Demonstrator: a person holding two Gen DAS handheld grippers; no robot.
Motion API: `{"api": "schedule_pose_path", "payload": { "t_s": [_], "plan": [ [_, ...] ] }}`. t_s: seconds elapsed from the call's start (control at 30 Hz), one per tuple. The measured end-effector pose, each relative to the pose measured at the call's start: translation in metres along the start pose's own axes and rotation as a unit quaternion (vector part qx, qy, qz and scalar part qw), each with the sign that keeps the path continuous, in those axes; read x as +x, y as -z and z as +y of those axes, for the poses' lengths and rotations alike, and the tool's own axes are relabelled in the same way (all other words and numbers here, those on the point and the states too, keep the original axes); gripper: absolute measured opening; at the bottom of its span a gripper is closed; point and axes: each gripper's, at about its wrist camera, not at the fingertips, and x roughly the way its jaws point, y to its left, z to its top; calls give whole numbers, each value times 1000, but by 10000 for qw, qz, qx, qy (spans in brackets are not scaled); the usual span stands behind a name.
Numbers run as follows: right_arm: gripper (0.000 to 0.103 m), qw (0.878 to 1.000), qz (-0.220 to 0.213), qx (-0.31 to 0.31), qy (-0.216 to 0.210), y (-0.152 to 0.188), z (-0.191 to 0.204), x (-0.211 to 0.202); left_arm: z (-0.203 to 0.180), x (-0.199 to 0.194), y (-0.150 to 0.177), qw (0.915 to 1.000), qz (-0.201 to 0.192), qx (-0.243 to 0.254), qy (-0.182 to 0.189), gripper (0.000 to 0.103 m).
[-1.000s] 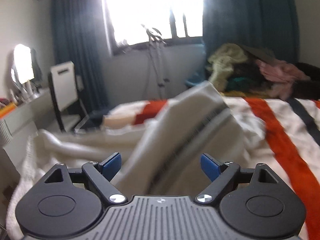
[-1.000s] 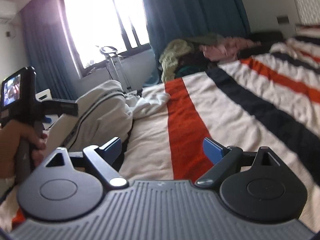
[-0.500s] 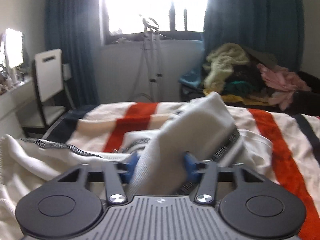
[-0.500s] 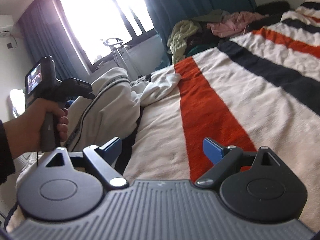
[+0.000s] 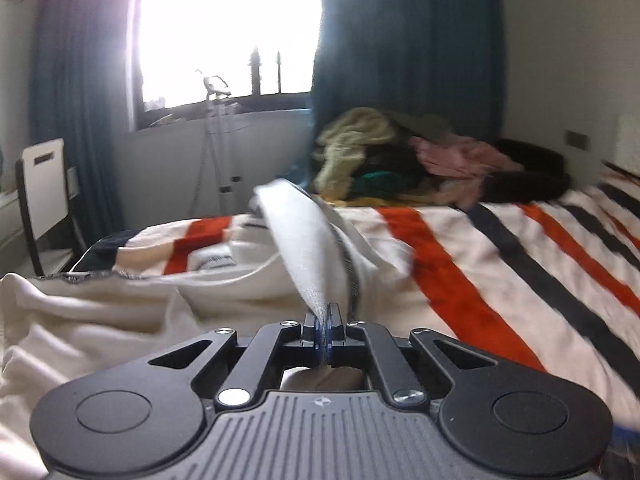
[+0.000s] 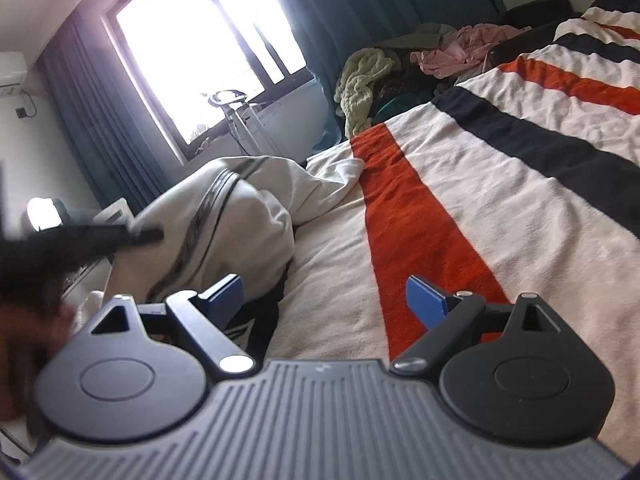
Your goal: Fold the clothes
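On the striped blanket point(image 5: 460, 280), at 12 o'clock from my left gripper point(image 5: 325, 326): one cream garment point(image 5: 304, 248) with dark trim, a fold of it pinched tight between the closed jaws and rising up and away to 11 o'clock. The rest of it lies bunched across the bed from 9 to 12 o'clock.

Right gripper point(image 6: 325, 298): I see its blue pads point(image 6: 425, 300) spread wide with nothing between them, over the blanket's red stripe. From here the same garment point(image 6: 240, 224) sits heaped at 10 o'clock, touching the blanket.

Pile of mixed clothes point(image 5: 404, 156): at 1 o'clock, beyond the bed's far edge, under dark blue curtains point(image 5: 404, 40).

White chair point(image 5: 42, 184): 9 o'clock, near the wall.
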Motion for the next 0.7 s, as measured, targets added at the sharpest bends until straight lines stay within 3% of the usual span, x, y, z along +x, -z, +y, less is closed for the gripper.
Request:
{"api": "schedule_pose_path", "payload": {
  "t_s": [0.13,0.33,0.47,0.53,0.7],
  "plan": [
    [90,10000,-41,72,32,-1,-3,-9,-20,-29,44,9993,300,90,187,2],
    [90,9999,114,17,46,2,-3,-12,-15,-35,51,9983,399,-372,221,5],
    [90,9998,182,-54,96,4,-1,-13,-3,-32,48,9958,430,-703,395,27],
    [90,9996,263,-35,128,5,-1,-11,2,-31,47,9941,445,-867,482,28],
    [90,9990,412,-6,182,1,-2,-7,13,-33,46,9895,449,-1237,598,49]
  ]
}}
